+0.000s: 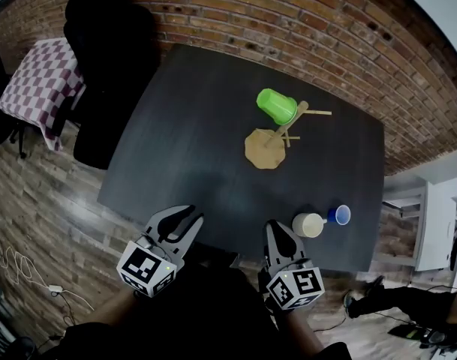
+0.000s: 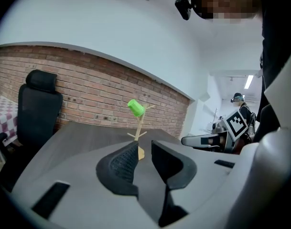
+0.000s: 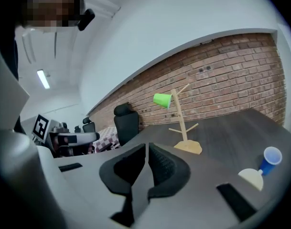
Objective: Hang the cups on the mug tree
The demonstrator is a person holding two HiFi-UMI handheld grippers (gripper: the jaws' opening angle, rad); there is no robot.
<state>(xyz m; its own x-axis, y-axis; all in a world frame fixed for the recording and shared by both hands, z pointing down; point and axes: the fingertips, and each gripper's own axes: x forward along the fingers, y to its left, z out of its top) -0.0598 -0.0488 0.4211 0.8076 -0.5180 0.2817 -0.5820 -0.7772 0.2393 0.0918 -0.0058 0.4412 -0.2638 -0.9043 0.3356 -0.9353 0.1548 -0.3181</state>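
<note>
A wooden mug tree (image 1: 267, 145) stands on the dark table (image 1: 190, 126), right of its middle, with a green cup (image 1: 277, 105) hung upside down on a top peg. A cream cup (image 1: 308, 224) and a blue cup (image 1: 339, 214) lie side by side near the table's front right edge. Both grippers hover at the near edge, apart from all cups. My left gripper (image 1: 181, 217) is open with nothing between its jaws; in its own view the mug tree (image 2: 139, 128) shows far ahead. My right gripper (image 1: 277, 229) is shut and empty, left of the cream cup (image 3: 251, 178).
A black office chair (image 1: 112, 66) stands at the table's far left corner, beside a table with a checkered cloth (image 1: 40, 81). A brick wall (image 1: 326, 28) runs behind. White furniture (image 1: 434, 223) stands at the right; cables lie on the wooden floor (image 1: 18, 268).
</note>
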